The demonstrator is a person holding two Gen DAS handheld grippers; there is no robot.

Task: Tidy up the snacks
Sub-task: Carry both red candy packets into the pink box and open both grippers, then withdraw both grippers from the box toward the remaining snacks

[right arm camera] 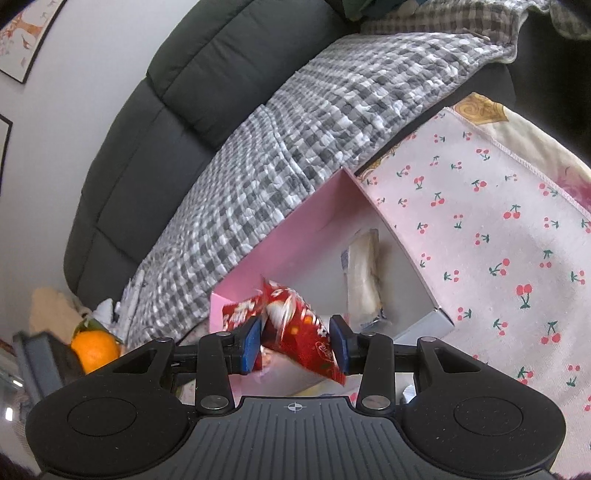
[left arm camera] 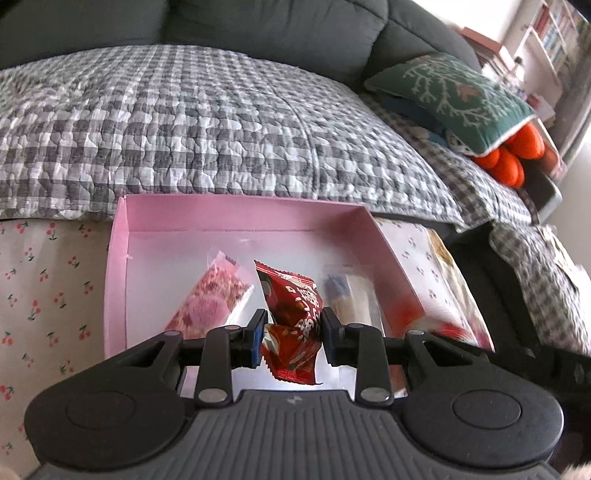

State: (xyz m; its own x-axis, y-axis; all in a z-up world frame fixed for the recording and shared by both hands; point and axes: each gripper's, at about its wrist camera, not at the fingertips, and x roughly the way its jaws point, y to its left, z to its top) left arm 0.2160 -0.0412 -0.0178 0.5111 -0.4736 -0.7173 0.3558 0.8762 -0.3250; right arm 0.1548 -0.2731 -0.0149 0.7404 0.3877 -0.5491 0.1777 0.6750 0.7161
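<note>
A pink box [left arm camera: 236,216] sits on a cherry-print cloth against a sofa. Inside lie a pink-wrapped bar [left arm camera: 214,302] and a pale clear-wrapped snack [left arm camera: 351,295]. My left gripper [left arm camera: 293,334] is shut on a red snack packet [left arm camera: 291,325], held over the box's near side. In the right wrist view the same box [right arm camera: 295,229] shows with the pale snack [right arm camera: 364,273] inside. My right gripper [right arm camera: 295,345] is shut on another red snack packet [right arm camera: 303,332] just at the box's near edge.
A grey checked quilt [left arm camera: 207,125] covers the dark sofa [left arm camera: 258,26] behind the box. A green cushion [left arm camera: 454,96] and orange plush pieces [left arm camera: 513,155] lie to the right. An orange fruit [right arm camera: 95,349] sits left of the right gripper. The cherry cloth [right arm camera: 498,240] spreads right.
</note>
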